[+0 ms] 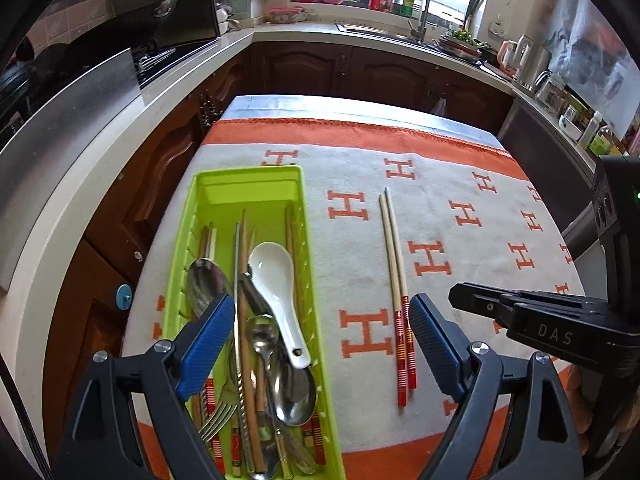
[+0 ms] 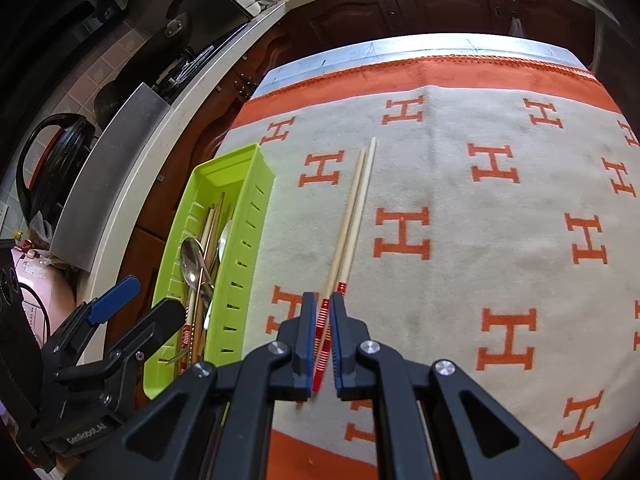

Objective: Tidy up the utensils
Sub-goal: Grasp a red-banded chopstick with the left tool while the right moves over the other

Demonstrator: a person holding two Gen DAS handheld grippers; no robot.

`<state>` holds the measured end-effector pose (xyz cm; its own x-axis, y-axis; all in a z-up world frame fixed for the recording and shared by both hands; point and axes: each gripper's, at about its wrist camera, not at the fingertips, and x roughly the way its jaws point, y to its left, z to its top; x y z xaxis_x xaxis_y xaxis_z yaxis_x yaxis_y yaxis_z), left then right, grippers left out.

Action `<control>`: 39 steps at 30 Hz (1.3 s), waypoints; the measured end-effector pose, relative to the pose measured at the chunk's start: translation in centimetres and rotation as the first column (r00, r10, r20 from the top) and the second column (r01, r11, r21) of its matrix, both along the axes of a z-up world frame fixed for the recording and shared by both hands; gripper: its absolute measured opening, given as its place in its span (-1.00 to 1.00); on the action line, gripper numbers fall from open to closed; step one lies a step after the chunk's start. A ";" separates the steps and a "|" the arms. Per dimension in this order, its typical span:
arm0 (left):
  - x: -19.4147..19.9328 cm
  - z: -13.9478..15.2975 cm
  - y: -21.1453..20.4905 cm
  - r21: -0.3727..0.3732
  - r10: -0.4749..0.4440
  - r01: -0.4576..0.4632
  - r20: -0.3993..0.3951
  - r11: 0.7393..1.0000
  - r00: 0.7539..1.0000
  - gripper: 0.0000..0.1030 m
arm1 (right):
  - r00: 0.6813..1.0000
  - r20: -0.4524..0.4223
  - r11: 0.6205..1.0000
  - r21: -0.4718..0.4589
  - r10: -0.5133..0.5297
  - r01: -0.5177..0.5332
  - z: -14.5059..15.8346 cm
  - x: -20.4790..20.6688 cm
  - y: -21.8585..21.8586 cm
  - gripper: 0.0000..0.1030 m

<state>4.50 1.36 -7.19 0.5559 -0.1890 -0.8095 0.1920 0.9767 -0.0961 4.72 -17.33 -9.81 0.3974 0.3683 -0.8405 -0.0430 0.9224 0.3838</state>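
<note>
A pair of wooden chopsticks (image 1: 394, 264) with red striped ends lies on the cloth right of the green utensil tray (image 1: 248, 184). The tray holds metal spoons, a white ceramic spoon (image 1: 276, 280), a fork and more chopsticks. My left gripper (image 1: 320, 332) is open and empty, one finger over the tray and one beside the chopsticks. In the right wrist view my right gripper (image 2: 325, 320) has its jaws nearly closed around the red ends of the chopsticks (image 2: 352, 216), which lie on the cloth. The tray (image 2: 240, 216) is to its left.
The table carries a grey cloth with orange H marks and an orange border (image 2: 440, 72). Wooden cabinets and a counter with a sink (image 1: 420, 12) ring the table. The right gripper's body (image 1: 560, 320) shows in the left wrist view.
</note>
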 end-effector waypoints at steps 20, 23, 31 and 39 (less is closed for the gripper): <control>6.7 -7.6 -6.9 -0.018 -0.158 0.159 -0.250 0.987 0.955 -0.67 | 0.991 -0.082 0.991 0.074 -0.110 0.116 -4.1 0.4 -5.6 -0.87; 6.9 -8.1 -7.3 -0.009 -0.162 0.165 -0.263 0.986 0.951 -0.67 | 0.990 -0.089 0.990 0.082 -0.110 0.118 -4.5 0.6 -5.9 -0.87; 7.0 -8.3 -8.7 0.072 -0.157 0.178 -0.236 0.981 0.959 -0.66 | 0.991 -0.091 0.990 0.094 -0.097 0.106 -4.8 0.8 -5.8 -0.86; 6.6 -8.2 -8.8 0.076 -0.149 0.166 -0.185 0.983 0.971 -0.93 | 0.993 -0.090 0.993 0.079 -0.082 0.090 -5.0 0.8 -5.2 -0.86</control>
<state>11.15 -7.40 -15.36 0.3704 -0.1847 -0.9103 0.3319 0.9417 -0.0560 5.47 -22.54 -14.78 0.3580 0.4055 -0.8411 0.0716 0.8862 0.4578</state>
